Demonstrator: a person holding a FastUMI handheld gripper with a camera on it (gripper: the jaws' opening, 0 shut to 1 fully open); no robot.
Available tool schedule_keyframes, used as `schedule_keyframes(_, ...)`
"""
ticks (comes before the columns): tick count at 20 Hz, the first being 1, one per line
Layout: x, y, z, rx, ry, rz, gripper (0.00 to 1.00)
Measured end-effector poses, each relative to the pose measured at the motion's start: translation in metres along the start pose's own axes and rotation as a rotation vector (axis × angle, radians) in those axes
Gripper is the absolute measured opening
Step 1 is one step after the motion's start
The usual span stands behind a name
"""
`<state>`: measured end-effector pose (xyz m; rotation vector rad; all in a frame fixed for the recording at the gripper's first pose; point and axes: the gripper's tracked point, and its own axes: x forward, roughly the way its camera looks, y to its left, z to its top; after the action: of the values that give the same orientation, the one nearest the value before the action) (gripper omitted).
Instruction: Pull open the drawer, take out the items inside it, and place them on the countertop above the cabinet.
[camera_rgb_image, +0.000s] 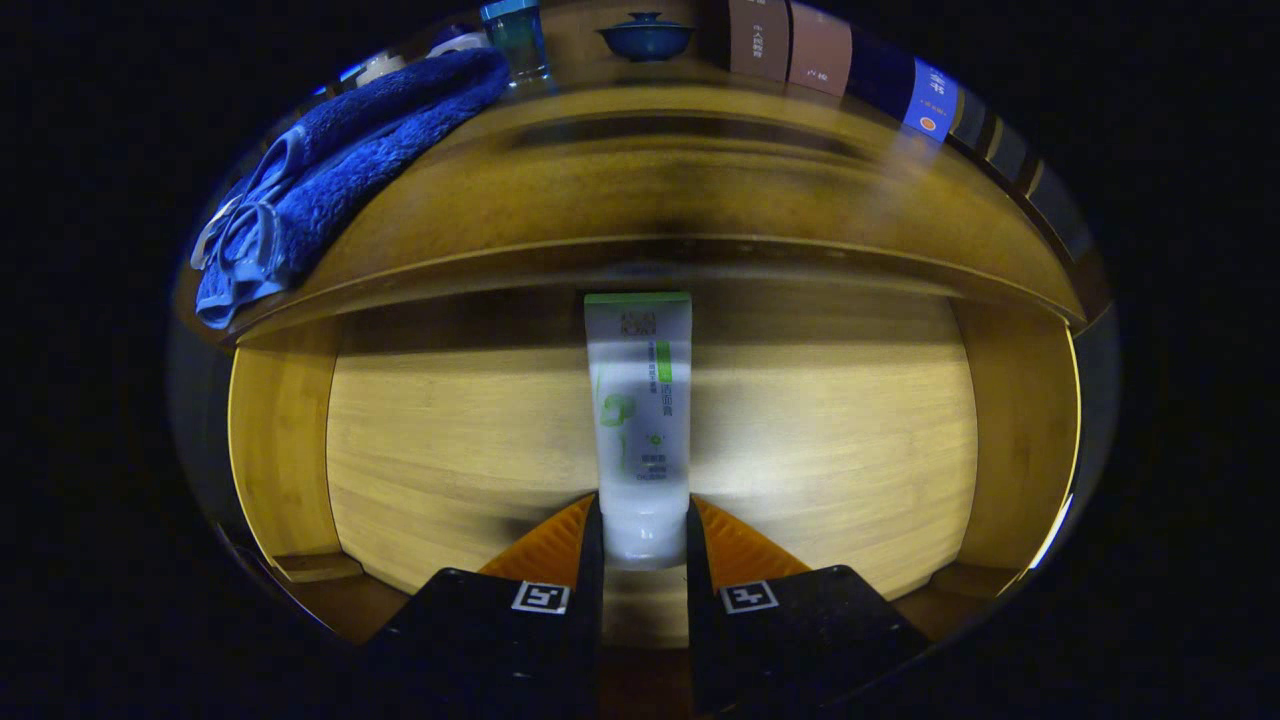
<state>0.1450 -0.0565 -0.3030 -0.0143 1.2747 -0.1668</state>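
Observation:
A white tube with a green end (640, 420) lies on the wooden floor of the open drawer (830, 440), pointing away from me. Its cap end sits between my two fingers, and my gripper (643, 520) is shut on the tube, both fingers pressing its sides. The far green end reaches toward the drawer's back, under the overhanging edge of the countertop (700, 190) above.
On the countertop lies a folded blue towel (350, 160) to the left, with a glass (520, 40), a dark blue lidded bowl (647, 35) and a row of books (840, 60) behind. The drawer's side walls (285, 440) rise on both sides.

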Motion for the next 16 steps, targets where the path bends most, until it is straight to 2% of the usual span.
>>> schedule_keyframes(3,-0.016,0.001,-0.016,-0.016,0.005,0.021,0.4)
schedule_keyframes(10,-0.084,0.005,-0.042,-0.031,-0.098,0.088,0.4)
schedule_keyframes(13,-0.123,0.009,-0.024,-0.025,-0.215,0.119,0.4)
schedule_keyframes(16,-0.152,0.011,0.016,-0.019,-0.314,0.131,0.4)
